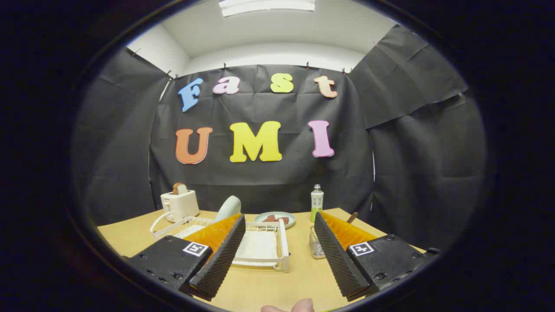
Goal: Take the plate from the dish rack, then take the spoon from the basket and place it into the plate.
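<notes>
A pale plate stands on edge at the back of the white dish rack, just beyond my left fingertip. The rack lies on the wooden table between and ahead of my fingers. A small wire basket sits right of the rack, partly hidden by my right finger. A brown handle, likely the spoon's, pokes up past that finger. My gripper is open, held above the table's front, with nothing between its fingers.
A flat plate with reddish food lies behind the rack. A green-labelled bottle stands right of it. A white toaster with a slice of bread is at the back left. A person's fingertips show below the gripper.
</notes>
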The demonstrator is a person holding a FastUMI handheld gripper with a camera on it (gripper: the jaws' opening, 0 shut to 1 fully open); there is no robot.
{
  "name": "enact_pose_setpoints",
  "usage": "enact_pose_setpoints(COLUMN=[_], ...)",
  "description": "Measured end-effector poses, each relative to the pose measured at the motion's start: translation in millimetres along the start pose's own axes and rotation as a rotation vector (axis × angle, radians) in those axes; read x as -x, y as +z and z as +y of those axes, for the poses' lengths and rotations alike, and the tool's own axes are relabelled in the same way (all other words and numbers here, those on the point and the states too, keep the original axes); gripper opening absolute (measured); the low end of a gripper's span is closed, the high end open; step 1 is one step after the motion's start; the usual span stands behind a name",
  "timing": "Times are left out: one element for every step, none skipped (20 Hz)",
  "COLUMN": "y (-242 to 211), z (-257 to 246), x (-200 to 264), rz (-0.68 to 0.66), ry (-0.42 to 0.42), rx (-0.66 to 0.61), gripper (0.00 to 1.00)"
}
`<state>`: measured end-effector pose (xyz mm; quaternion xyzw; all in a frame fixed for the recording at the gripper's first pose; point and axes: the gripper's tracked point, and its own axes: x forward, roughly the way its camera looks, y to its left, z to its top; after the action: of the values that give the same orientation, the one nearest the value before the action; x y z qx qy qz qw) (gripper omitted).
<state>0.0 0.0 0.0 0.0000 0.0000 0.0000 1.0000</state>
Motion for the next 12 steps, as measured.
enact_pose_setpoints(y=[0.2,1.4,2.6,5.8,7.6,9.2,8.4,7.9,4.9,5.8,5.6,7.5], z=[2.8,3.9,3.9,3.6,3.7,4.0,6.4,9.5,9.9,10.3,10.4,11.5], x=[0.7,1.1,1.5,2.6,3.4,3.7,3.5,2.8,2.1,2.0,2.2,2.4], rz=[-0.003,-0.004,-0.008,-0.016,-0.025,-0.030,-0.033,-0.028,-0.022,-0.020,-0.021,-0.024], ry=[0.009,0.014,0.016,0.014,0.011,0.007,0.011,0.018,0.019,0.018,0.016,0.016], rx=[0.000,-0.002,-0.001,-0.001,-0.002,-0.006,-0.012,-0.016,-0.015,-0.013,-0.012,-0.012], gripper=[1.00,1.00,1.00,1.00,1.00,1.00,1.00,1.00,1.00,1.00,1.00,1.00])
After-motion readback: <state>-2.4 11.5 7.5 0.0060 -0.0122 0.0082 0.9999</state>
